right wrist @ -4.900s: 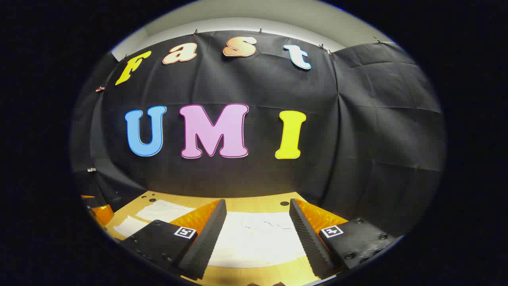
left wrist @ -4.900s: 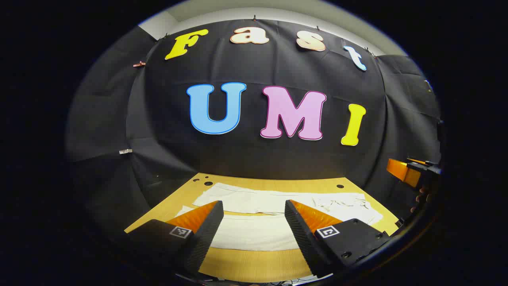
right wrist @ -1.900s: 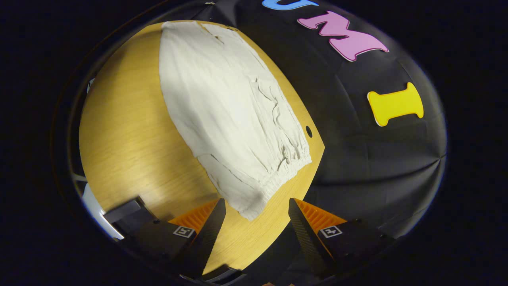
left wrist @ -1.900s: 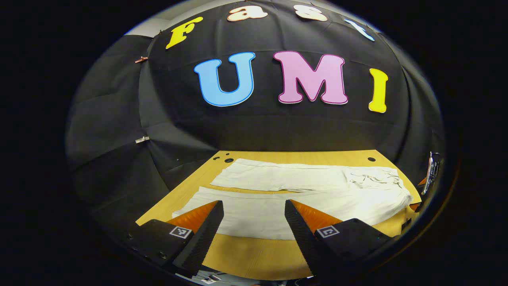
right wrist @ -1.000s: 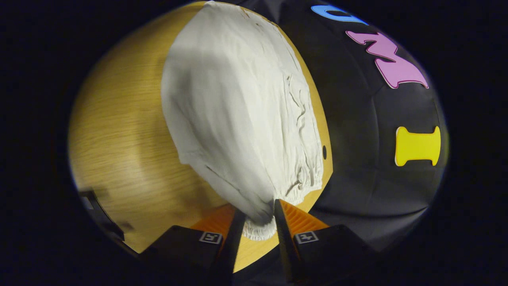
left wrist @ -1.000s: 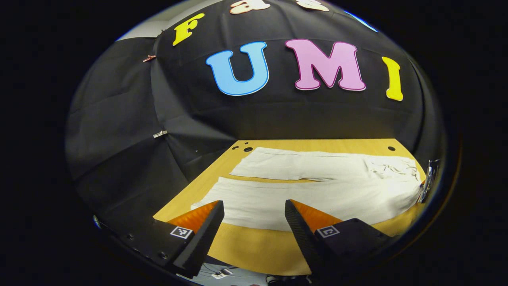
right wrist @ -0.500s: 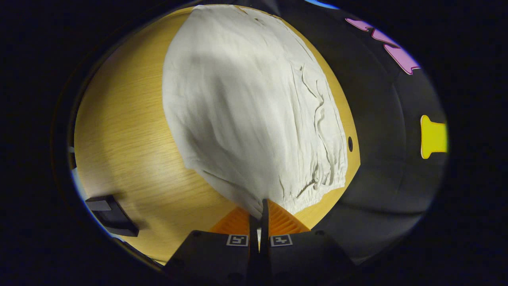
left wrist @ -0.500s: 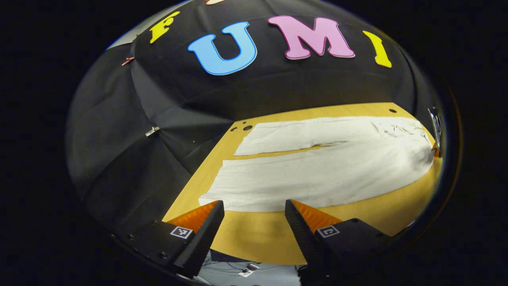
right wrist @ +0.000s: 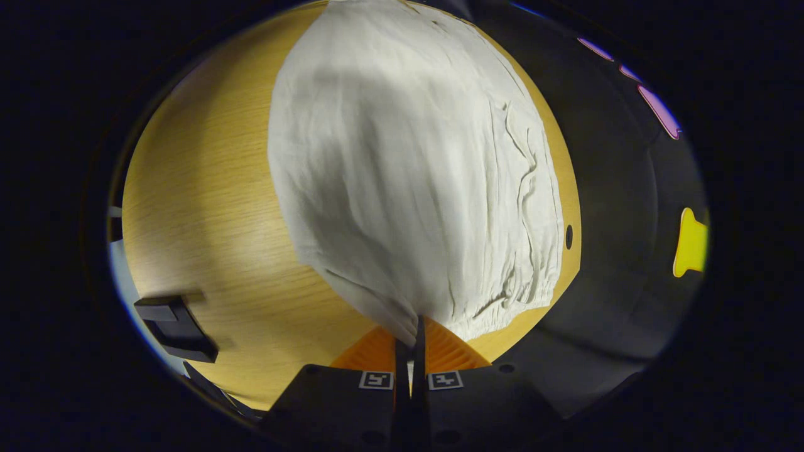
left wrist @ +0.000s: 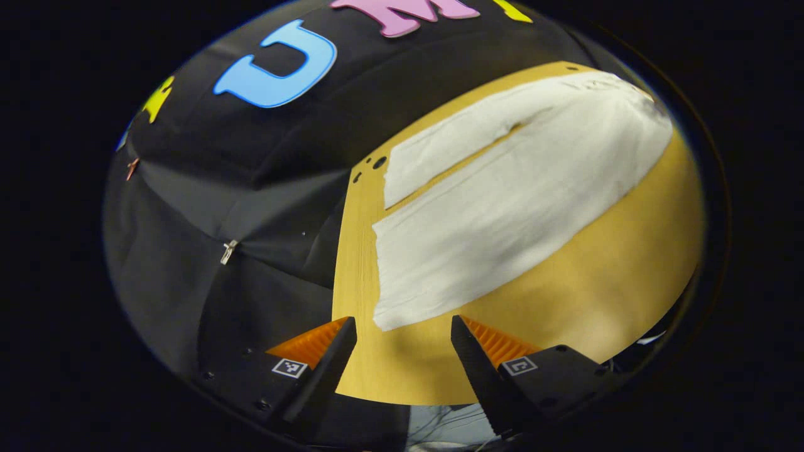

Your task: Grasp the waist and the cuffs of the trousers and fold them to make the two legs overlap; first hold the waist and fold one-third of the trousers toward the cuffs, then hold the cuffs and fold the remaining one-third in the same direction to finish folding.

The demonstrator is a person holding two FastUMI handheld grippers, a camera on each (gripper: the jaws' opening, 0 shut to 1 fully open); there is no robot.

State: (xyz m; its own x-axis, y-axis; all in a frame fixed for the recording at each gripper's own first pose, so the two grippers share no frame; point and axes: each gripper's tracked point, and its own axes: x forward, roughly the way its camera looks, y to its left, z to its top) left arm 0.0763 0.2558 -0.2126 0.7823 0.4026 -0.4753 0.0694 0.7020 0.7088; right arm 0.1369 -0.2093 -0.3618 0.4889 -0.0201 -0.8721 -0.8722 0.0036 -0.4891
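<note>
Right tool (right wrist: pixel 411 342) pinches the trousers' (right wrist: pixel 408 176) waist corner; left tool (left wrist: pixel 402 342) gapes just short of a cuff (left wrist: pixel 386 317).

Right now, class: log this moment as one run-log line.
right gripper: shut on trousers waist corner | left gripper: open, near cuff | legs: apart, unfolded on table

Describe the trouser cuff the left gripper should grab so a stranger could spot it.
On the wooden table lie pale trousers, legs side by side. The cuff is the square end of the nearer leg, just ahead of the open left gripper. The other leg ends farther away, by the table's holes.
</note>
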